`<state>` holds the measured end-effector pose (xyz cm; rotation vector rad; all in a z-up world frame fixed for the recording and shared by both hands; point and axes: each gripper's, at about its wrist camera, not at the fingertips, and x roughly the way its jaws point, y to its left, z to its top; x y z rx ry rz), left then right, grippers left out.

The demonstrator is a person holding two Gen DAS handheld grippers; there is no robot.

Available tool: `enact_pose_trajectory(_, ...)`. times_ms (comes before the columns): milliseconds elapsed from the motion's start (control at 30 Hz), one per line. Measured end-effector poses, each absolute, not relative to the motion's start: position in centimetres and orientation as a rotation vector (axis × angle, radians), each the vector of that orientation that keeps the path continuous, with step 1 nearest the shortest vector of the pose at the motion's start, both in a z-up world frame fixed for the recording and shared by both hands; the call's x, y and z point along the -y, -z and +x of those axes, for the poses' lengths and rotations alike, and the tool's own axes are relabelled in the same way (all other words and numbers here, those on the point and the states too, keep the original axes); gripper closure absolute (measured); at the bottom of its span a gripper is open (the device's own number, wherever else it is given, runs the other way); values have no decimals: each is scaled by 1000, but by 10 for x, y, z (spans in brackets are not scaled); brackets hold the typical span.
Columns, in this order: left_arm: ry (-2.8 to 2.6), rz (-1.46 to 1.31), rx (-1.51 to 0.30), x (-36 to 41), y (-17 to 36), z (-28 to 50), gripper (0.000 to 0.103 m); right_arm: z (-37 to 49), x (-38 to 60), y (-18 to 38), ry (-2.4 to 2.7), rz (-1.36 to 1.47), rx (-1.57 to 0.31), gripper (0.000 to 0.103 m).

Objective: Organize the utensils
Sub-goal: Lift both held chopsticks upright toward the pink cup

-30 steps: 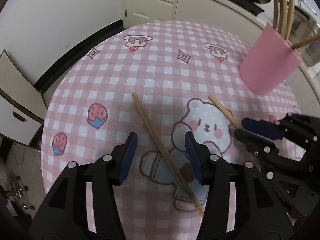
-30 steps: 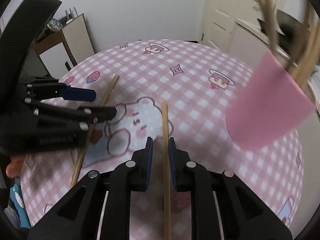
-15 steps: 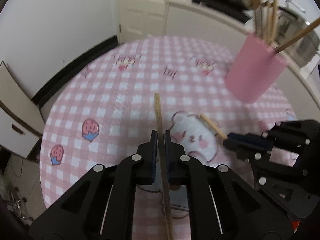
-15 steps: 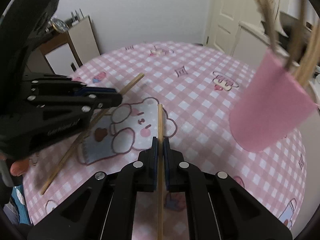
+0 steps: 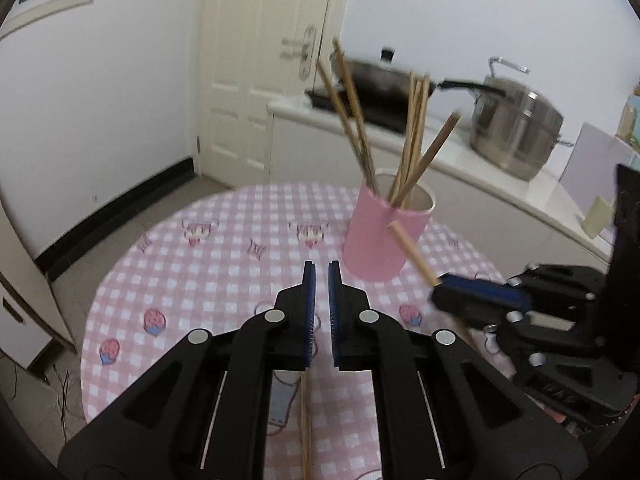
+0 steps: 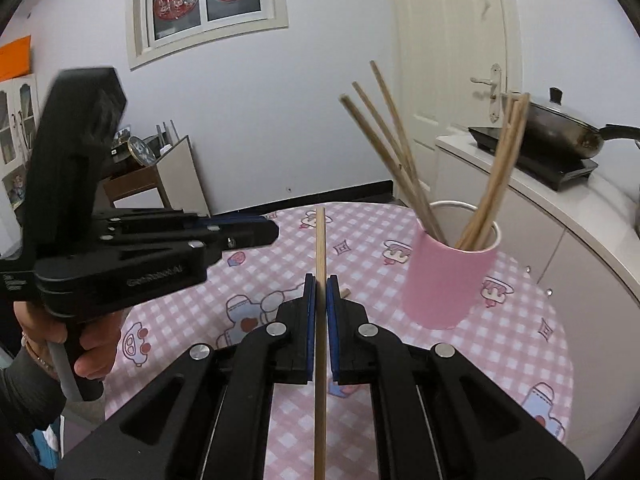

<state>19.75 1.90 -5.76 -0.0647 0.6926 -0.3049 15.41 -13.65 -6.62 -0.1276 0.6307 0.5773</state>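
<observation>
Nearest to me, the right gripper (image 6: 318, 292) is clamped on a chopstick (image 6: 320, 248), which runs straight out between the pads and rises past their tips. The left gripper (image 5: 320, 280) is likewise closed on the second chopstick (image 5: 306, 420); from its own view only the tail shows, hanging below the pads, and its jaws have just finished closing on it. A second ago both sticks lay flat on the pink checked counter (image 5: 200, 280) with the jaws standing either side of them; now both are lifted clear of the cloth and carried toward the pink cup (image 6: 452, 280). That cup stands upright beyond both grippers, already holding several chopsticks (image 6: 384, 140) leaning against its rim. In my judgement the pick-up is complete and the insertion remains: each stick must be tipped steeper to clear the rim without knocking the cup.
</observation>
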Motion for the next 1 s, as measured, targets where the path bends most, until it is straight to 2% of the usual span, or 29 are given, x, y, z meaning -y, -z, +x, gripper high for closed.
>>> enact_pose_trajectory(133,307,-64,-836,-17,85,212,94,154,145,78,-564,-119,-661,99)
enact_pose_trajectory(167,314,-67,-870,-16,92,216,85,155,147,81,-561,-114,-669,99)
enact_pose_trajectory(200,307,-78,-902,-15,102,222,73,155,150,84,-559,-110,-673,99)
enact_pose_trajectory(233,293,-85,-917,-15,107,225,65,156,151,88,-557,-102,-678,99)
enact_pose_trajectory(267,285,-90,-925,-15,112,227,52,155,152,90,-557,-98,-681,99)
enact_pose_trajectory(333,256,-82,-940,-11,122,235,52,158,154,95,-554,-94,-687,99)
enact_pose_trajectory(433,248,-42,-1017,-1,141,251,53,160,155,97,-551,-87,-692,99)
enact_pose_trajectory(467,245,-31,-1042,3,148,256,56,160,156,97,-551,-84,-692,99)
enact_pose_trajectory(500,241,-17,-1061,6,152,259,65,161,157,98,-551,-77,-695,99)
enact_pose_trajectory(600,211,61,-1061,19,156,264,67,164,160,99,-551,-67,-703,99)
enact_pose_trajectory(633,210,76,-1062,23,155,265,73,165,160,100,-551,-67,-705,99)
enact_pose_trajectory(667,217,89,-1062,26,154,265,91,165,161,100,-550,-67,-705,99)
enact_pose_trajectory(700,222,96,-1057,28,153,265,96,164,161,98,-550,-65,-702,99)
enact_pose_trajectory(867,286,25,-917,19,130,245,96,159,168,87,-550,-46,-666,99)
enact_pose_trajectory(1000,351,-38,-699,9,89,207,97,151,177,73,-549,-17,-605,99)
